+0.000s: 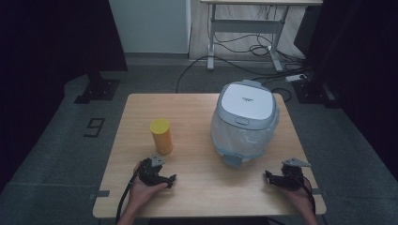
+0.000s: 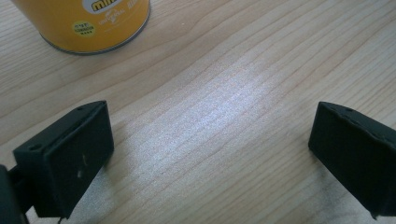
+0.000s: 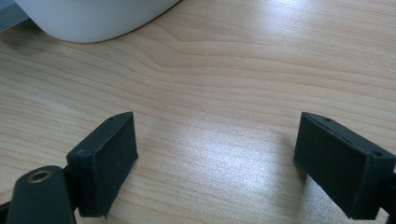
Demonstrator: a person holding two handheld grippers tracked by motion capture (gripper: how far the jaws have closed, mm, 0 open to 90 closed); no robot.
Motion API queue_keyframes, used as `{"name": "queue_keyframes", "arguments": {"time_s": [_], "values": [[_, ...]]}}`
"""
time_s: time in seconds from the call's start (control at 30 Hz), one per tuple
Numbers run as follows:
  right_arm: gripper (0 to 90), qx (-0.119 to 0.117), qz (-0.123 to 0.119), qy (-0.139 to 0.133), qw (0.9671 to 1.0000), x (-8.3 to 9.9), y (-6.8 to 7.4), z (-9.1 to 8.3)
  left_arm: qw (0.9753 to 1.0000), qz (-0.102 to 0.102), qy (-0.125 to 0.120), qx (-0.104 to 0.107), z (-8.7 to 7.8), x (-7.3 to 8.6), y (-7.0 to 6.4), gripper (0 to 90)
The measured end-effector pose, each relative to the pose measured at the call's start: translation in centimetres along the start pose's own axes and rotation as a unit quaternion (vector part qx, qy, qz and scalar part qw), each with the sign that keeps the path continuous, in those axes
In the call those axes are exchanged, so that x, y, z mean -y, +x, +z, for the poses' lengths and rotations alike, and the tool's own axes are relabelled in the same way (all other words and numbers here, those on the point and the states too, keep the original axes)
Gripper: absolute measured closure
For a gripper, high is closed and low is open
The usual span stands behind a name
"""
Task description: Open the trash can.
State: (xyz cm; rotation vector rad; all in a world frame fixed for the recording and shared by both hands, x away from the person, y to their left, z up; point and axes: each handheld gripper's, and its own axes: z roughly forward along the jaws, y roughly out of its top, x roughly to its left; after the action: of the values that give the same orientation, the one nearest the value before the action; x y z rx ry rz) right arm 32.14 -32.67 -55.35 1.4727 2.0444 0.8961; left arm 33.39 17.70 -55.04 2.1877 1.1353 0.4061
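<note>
A yellow canister (image 1: 161, 136) stands upright on the wooden table (image 1: 197, 187), left of centre; its base (image 2: 86, 25) shows at the top left of the left gripper view. A white and grey lidded bin (image 1: 245, 121) lined with a clear plastic bag stands right of centre, and its white bottom edge (image 3: 93, 18) shows in the right gripper view. My left gripper (image 1: 159, 176) rests near the front edge just in front of the canister, open, nothing between its jaws. My right gripper (image 1: 285, 177) rests near the front right corner, open and empty, in front of the bin.
The table's front edge lies close behind both hands. On the grey floor beyond the table are cables, a power strip (image 1: 296, 77), a desk frame (image 1: 244, 28) and a black stand base (image 1: 96, 89).
</note>
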Motion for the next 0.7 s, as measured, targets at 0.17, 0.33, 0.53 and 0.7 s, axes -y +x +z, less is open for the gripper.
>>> {"name": "queue_keyframes", "arguments": {"time_s": [0.17,0.33,0.53,0.7], "values": [[17.5,0.001,0.008,-0.005,1.0000,0.0,-0.2,-0.1,1.0000,0.001,0.000,0.001,0.0,0.0,0.0,0.0],[23.0,0.001,0.014,-0.011,0.9998,0.1,-0.3,-0.4,1.0000,0.001,0.000,0.001,0.0,0.0,0.0,0.0],[34.4,-0.014,0.023,-0.045,0.9986,-0.9,-0.2,-1.8,1.0000,0.001,0.000,0.001,0.0,0.0,0.0,0.0],[51.5,-0.039,0.031,-0.088,0.9949,-2.0,-0.5,-3.9,1.0000,0.001,0.000,0.000,0.0,0.0,0.0,0.0]]}}
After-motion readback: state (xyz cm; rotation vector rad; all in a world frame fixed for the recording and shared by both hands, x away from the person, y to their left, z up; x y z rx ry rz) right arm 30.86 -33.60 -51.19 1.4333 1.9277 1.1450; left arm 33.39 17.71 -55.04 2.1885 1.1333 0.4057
